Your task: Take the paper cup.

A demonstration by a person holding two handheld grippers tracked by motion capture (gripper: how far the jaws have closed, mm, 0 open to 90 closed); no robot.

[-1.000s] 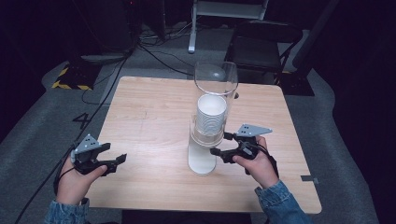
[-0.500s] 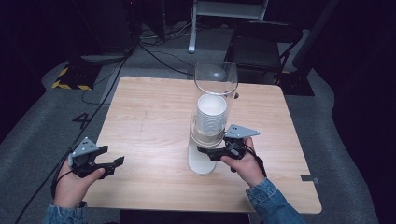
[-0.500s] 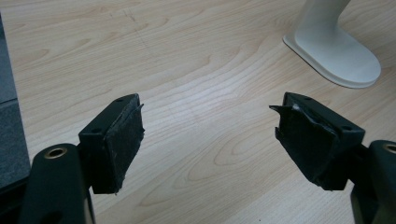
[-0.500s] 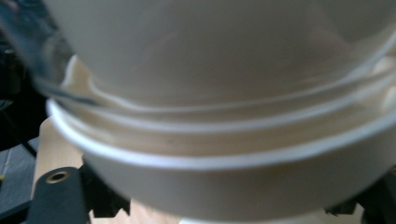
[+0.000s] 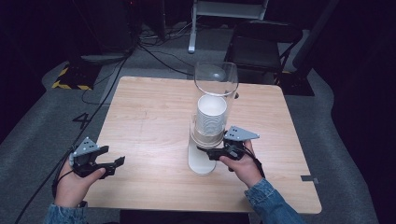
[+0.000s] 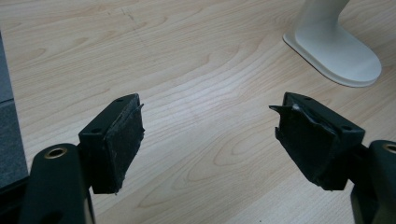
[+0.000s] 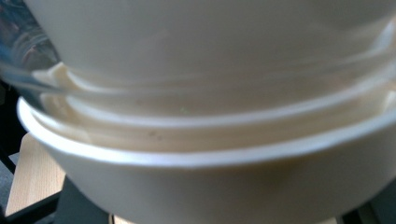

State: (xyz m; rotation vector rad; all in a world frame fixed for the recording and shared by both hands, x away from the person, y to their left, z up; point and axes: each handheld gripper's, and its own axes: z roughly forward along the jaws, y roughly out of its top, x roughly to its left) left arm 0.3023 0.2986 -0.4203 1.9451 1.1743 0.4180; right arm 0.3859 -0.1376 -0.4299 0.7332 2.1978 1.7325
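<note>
A cup dispenser stands at the table's middle: a clear tube (image 5: 215,79) holds a stack of white paper cups (image 5: 211,116) above a white foot (image 5: 201,161). My right gripper (image 5: 210,153) is pressed up against the dispenser's lower end from the right. In the right gripper view the lowest cup's rim (image 7: 196,158) and the tube's clear edge (image 7: 28,70) sit very close and hide the jaws. My left gripper (image 5: 116,163) hovers near the front left corner, open and holding nothing. In the left gripper view, that gripper (image 6: 208,109) points at bare wood with the white foot (image 6: 336,51) ahead.
The wooden table (image 5: 149,112) stands on grey floor. A black chair (image 5: 261,37) is behind its far right side, and cables (image 5: 154,46) run over the floor at the back left.
My right gripper has moved left and now reaches the dispenser's lower end. The left gripper has stayed about where it was.
</note>
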